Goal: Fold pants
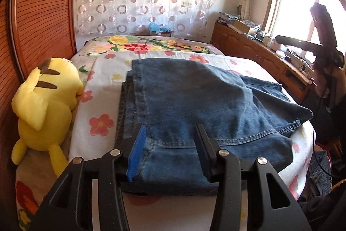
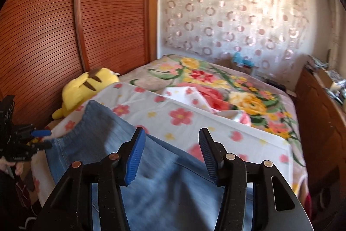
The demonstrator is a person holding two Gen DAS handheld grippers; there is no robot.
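Jeans (image 1: 194, 101) on floral bed (image 1: 101, 122) beside wooden wardrobe (image 1: 43, 14).

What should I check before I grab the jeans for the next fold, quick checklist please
1. Left gripper open: ok, jaws apart over the jeans.
2. Right gripper open: ok, holding nothing.
3. Jeans flat on the floral sheet: not ok, the upper layer lies skewed.
4. Yellow plush toy clear of the denim: ok, apart beside the wardrobe.
5. Fabric between the left fingers: cannot tell.
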